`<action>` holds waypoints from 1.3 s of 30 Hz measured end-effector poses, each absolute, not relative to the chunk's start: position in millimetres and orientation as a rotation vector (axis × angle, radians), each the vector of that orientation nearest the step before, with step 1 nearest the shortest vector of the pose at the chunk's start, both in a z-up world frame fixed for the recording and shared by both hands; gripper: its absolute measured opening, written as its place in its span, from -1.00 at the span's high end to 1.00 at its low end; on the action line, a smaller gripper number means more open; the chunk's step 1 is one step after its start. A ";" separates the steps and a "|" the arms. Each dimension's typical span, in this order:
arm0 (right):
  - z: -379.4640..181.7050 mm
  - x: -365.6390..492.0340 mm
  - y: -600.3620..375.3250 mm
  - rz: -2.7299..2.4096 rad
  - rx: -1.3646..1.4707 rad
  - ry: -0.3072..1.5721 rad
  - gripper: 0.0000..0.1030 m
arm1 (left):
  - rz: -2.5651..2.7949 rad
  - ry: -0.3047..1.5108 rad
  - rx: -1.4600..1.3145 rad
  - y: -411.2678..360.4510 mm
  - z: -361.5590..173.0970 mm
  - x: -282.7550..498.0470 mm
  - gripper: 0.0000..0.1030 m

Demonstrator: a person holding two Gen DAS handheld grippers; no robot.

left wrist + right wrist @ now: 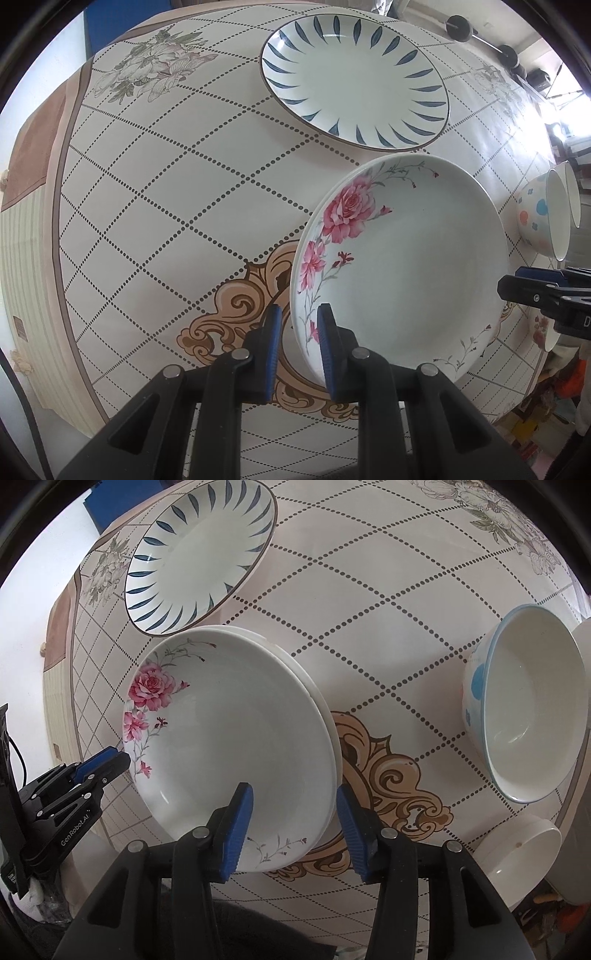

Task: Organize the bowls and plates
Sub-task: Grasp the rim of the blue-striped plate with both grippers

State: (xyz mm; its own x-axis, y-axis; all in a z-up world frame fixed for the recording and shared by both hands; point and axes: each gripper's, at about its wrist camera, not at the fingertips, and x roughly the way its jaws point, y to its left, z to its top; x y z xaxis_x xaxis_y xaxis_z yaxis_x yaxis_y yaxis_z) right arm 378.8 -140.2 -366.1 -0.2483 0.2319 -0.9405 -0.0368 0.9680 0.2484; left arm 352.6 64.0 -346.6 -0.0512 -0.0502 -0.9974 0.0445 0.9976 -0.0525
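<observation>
- Roses mark the landmark: the rose plate (pixel 406 273) sits a little off the table's centre medallion, and every place below is told from it.
- At its left rim, the left gripper (pixel 297 332) pinches the rim edge between narrow jaws, one pad under and one over, probably to lift or steady it.
- Beyond it, toward the far edge of the table (pixel 177 192), the blue-leaf plate (pixel 354 81) lies flat and apart, likely the next stacking partner.
- Beneath it, in the right wrist view, a second white rim (pixel 321 701) peeks out, so it seems to be stacked already.
- At its near right rim, the right gripper (pixel 295 827) stands half wide, pads off the china, the rim between them.
- Well to its right, the dotted bowl (pixel 528 709) stands upright, with a plain white bowl (pixel 524 845) nearer, both waiting for sorting.
</observation>
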 end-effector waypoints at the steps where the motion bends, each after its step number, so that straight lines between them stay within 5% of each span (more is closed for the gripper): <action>1: -363.6 378.2 -137.5 0.251 0.128 1.799 -0.10 | -0.064 1.611 -0.008 62.3 -342.2 352.4 0.55; 5: -354.3 372.5 -133.9 0.212 0.076 1.761 -0.81 | -0.030 1.543 -0.029 59.9 -322.7 355.5 0.44; 8: -349.5 368.5 -132.2 0.203 0.085 1.739 -0.85 | -0.022 1.500 -0.019 55.9 -308.4 359.7 0.08; 10: -347.2 367.0 -133.8 0.198 0.092 1.727 -0.91 | -0.016 1.474 -0.019 51.6 -297.7 364.5 -0.55; 12: -345.5 367.8 -135.0 0.204 0.128 1.723 -1.00 | -0.014 1.446 -0.023 52.0 -290.5 377.8 -0.63; 29: -307.8 480.1 -150.0 0.251 0.287 1.468 -1.00 | 0.018 1.413 -0.070 81.9 -300.9 492.6 -0.61; 34: -350.0 522.0 -165.8 0.233 0.499 1.541 -0.77 | -0.030 1.481 -0.114 91.8 -335.4 519.3 0.01; 39: -394.5 545.5 -166.7 0.237 0.625 1.620 -0.37 | -0.064 1.544 -0.154 93.6 -368.3 537.0 0.24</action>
